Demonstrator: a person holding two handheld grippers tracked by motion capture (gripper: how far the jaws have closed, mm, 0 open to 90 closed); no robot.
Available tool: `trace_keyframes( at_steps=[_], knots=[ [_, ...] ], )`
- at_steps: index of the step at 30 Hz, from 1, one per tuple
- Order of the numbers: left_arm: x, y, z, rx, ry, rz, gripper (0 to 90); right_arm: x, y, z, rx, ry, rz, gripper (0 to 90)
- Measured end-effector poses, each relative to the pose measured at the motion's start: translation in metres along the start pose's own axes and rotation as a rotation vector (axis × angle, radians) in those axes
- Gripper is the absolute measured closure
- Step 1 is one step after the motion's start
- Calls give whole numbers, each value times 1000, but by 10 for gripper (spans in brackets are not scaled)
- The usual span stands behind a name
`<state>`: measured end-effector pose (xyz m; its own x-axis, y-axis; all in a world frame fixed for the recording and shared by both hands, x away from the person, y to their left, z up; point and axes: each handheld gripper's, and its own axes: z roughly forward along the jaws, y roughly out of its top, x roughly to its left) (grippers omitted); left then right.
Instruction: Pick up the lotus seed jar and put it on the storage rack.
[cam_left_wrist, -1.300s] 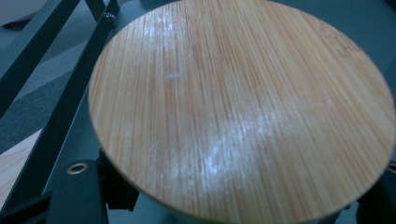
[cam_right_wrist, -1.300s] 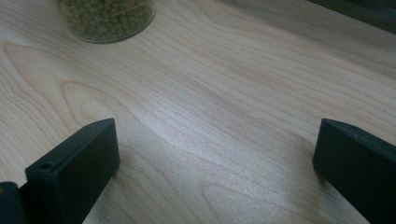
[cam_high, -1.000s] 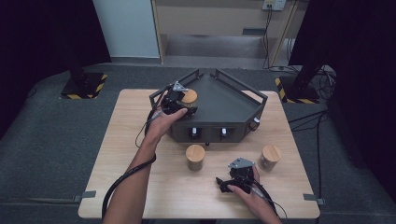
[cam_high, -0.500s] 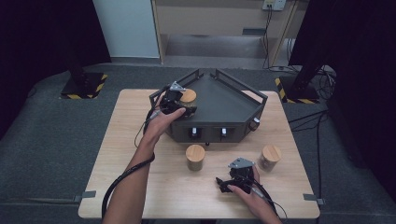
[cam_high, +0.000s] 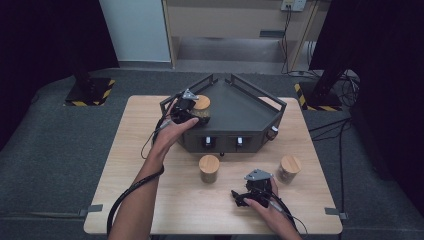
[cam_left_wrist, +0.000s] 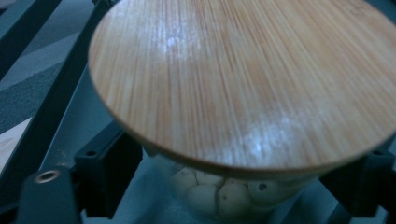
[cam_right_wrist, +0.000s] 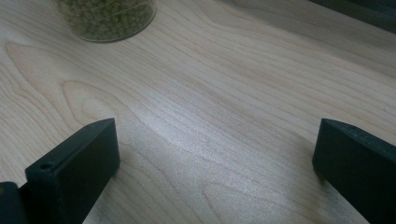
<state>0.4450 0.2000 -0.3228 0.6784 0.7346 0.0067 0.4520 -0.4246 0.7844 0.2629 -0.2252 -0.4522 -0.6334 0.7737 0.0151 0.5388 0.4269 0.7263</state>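
One jar in the tray, two to go

Our left tool (cam_high: 192, 111) has just been opening around the jar (cam_high: 202, 107) in the dark tray (cam_high: 250, 107); the right tool (cam_high: 250, 196) rests released (two jars wait on the desk (cam_high: 150, 150)).

The worktop (cam_high: 150, 150) fills the middle of the high view. The angular tray (cam_high: 240, 112) sits on its far half, centre frame. Inside the tray, at its upper-left corner, stands a lidded jar (cam_high: 202, 106), with my left tongs (cam_high: 189, 111) just left of it. Below the tray, two more jars stand on the worktop: one (cam_high: 209, 168) at centre, one (cam_high: 289, 168) right. My right tongs (cam_high: 246, 196) lie between them, lower in frame.
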Motion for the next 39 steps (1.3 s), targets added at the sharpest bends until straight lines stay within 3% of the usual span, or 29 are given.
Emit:
trace_keyframes(
  at_steps=[9,16,28,39],
  knots=[
    [-4,0,-13,-24,7,6,54,0,0,0,0,0,0,7],
    [-8,-9,-28,-47,26,-7,44,0,0,0,0,0,1,7],
    [-12,-32,-58,-83,68,-27,32,0,0,0,2,0,3,7],
    [-18,-56,-77,-97,67,-52,32,0,0,0,2,0,3,7]
  ],
)
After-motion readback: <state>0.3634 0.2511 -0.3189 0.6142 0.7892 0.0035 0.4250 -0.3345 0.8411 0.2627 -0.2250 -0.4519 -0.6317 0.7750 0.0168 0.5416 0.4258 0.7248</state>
